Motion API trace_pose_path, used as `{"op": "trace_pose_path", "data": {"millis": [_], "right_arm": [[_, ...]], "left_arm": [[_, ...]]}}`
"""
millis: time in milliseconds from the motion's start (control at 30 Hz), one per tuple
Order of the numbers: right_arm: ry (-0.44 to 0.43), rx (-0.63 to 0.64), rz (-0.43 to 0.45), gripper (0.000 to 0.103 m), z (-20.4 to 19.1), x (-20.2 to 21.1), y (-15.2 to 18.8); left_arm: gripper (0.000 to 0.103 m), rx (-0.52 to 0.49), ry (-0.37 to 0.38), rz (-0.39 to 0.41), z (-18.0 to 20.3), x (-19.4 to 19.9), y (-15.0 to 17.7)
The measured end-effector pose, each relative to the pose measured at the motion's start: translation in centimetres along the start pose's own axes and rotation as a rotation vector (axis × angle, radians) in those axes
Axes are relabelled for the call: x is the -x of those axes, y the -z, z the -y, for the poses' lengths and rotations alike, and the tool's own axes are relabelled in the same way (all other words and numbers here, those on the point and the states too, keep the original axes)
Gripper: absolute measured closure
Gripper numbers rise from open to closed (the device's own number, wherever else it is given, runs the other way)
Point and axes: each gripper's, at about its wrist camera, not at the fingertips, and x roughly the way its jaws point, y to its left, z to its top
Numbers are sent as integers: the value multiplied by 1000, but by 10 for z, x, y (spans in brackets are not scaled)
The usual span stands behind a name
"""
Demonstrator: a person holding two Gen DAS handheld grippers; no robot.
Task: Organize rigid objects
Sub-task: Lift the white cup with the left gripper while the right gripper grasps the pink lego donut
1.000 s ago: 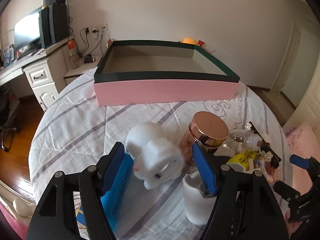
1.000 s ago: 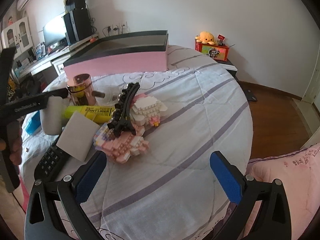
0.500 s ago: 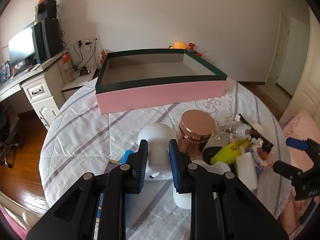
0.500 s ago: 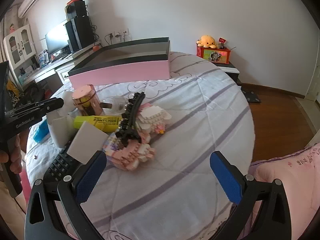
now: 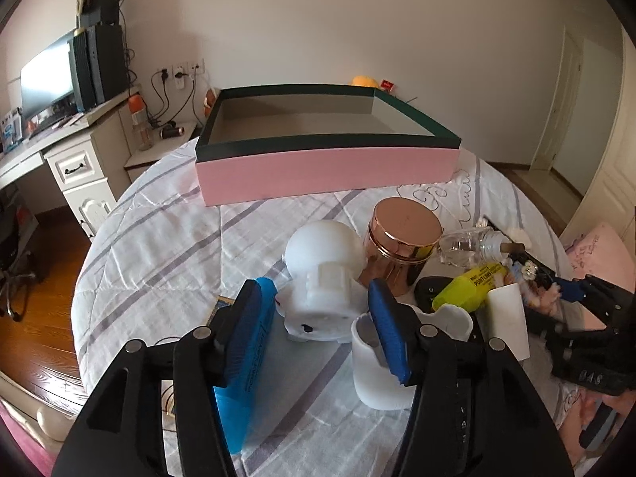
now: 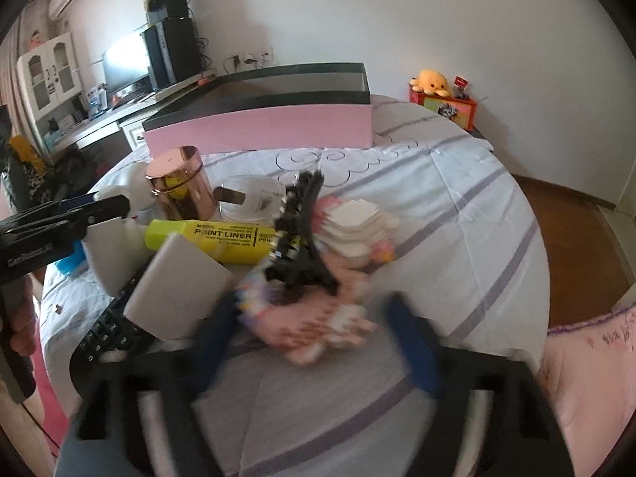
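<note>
Behind the clutter, the pink box (image 5: pixel 326 173) stands empty, ready for sorting. Before it, the left gripper (image 5: pixel 322 318), just reopened, straddles the white figurine (image 5: pixel 322 274) untouched; the right gripper (image 6: pixel 318 342), closing, brackets the pink brick model (image 6: pixel 318 326).

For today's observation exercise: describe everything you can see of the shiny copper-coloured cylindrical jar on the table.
The shiny copper-coloured cylindrical jar looks metallic and mirror-like, with a flat round lid, slightly wider than the body and set off by a thin seam. It stands upright on the striped quilted cloth, in front of the pink box. The white rounded figurine sits close beside it, and a clear glass bottle lies on its other side. Its side reflects yellow.
</note>
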Motion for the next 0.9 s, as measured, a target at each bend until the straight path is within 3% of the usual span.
{"op": "trace_pose_path", "data": {"millis": [267, 500, 667, 767, 900], "right_arm": [[-5, -49, -3, 42, 27, 11, 5], [-34, -64, -3, 42, 32, 11, 5], [-36, -58, -6, 42, 29, 10, 3], [-35, -56, -5, 42, 30, 8, 4], [-34, -55, -6, 42, 30, 7, 3]], "left_arm": [[37, -3, -2, -12, 7, -14, -7], [43, -58, 19, -26, 14, -17, -10], [42, 2, 4, -36, -4, -1, -7], [25, 28, -30, -11, -8, 15, -5], [19, 26, -7, 26, 3, 37, 4]]}}
